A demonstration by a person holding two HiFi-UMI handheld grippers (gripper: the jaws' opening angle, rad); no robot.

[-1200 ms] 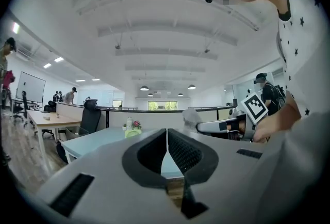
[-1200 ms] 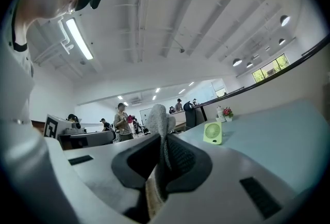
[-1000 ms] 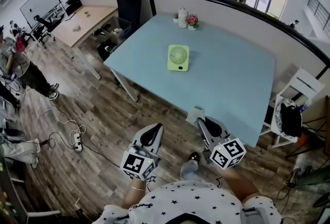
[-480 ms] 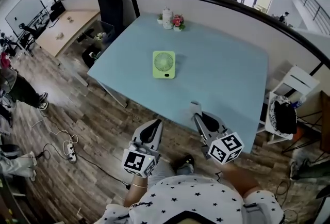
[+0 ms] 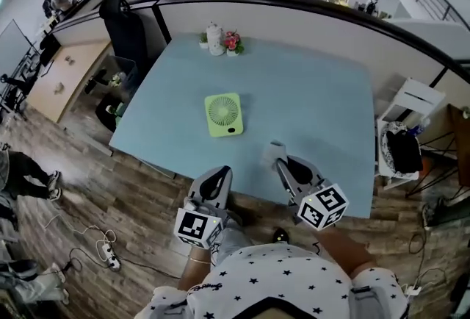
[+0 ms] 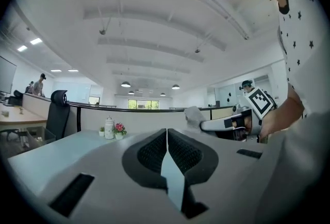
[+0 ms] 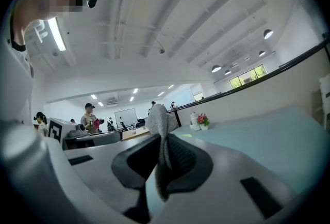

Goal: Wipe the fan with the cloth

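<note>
Fan (image 5: 223, 115) sits nearer; right gripper (image 5: 283, 165) half hides the cloth (image 5: 272, 153).

One table (image 5: 323, 112) fills the middle of the head view, and one green fan (image 5: 222, 115) lies on it. At the table's far edge, upper centre of the frame, stand one white jar (image 5: 214, 39) and one pot of pink flowers (image 5: 233, 41). There are two grippers, the left gripper (image 5: 218, 178) and the right gripper (image 5: 283, 163), and one grey cloth (image 5: 272, 152). One black office chair (image 5: 123, 20) stands at upper left, and one white chair (image 5: 413, 100) at right.
</note>
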